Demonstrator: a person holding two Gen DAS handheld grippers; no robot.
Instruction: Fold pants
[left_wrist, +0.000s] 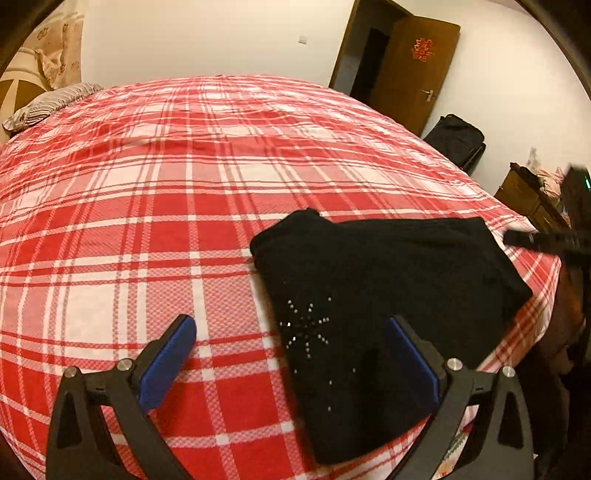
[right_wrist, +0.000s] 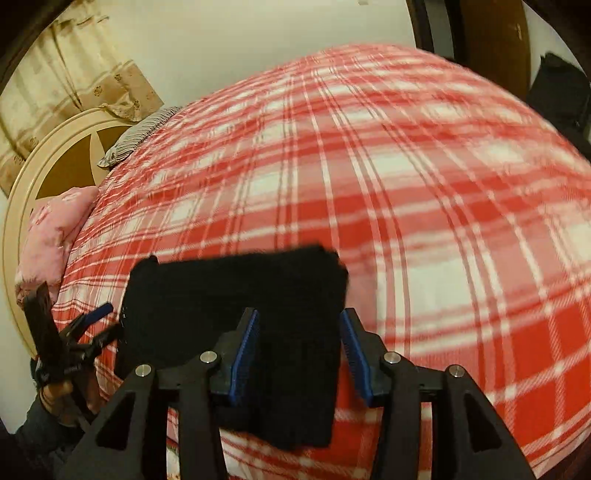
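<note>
**Black pants folded on the plaid bed, both tongs spread**

Here we are over the bed (left_wrist: 155, 206), red-and-white plaid all the way across. The pants (left_wrist: 388, 295) lie in a folded black bundle at 4 o'clock in the left view, near the bed's edge, a beaded starburst showing on the cloth. The left tongs (left_wrist: 291, 354) stand wide apart: one blue pad over bare plaid, the other over the black cloth, pinching nothing.

Over to the right view, which is blurred. The right tongs (right_wrist: 299, 350) are spread too, the pants (right_wrist: 236, 306) lying under and between the pads; whether either pad brushes the cloth is hard to make out. At 8 o'clock the left tongs show again, small, with a hand (right_wrist: 59, 398) partly cut off behind them. In the left view the other tool is only a dark streak at 3 o'clock.
</note>
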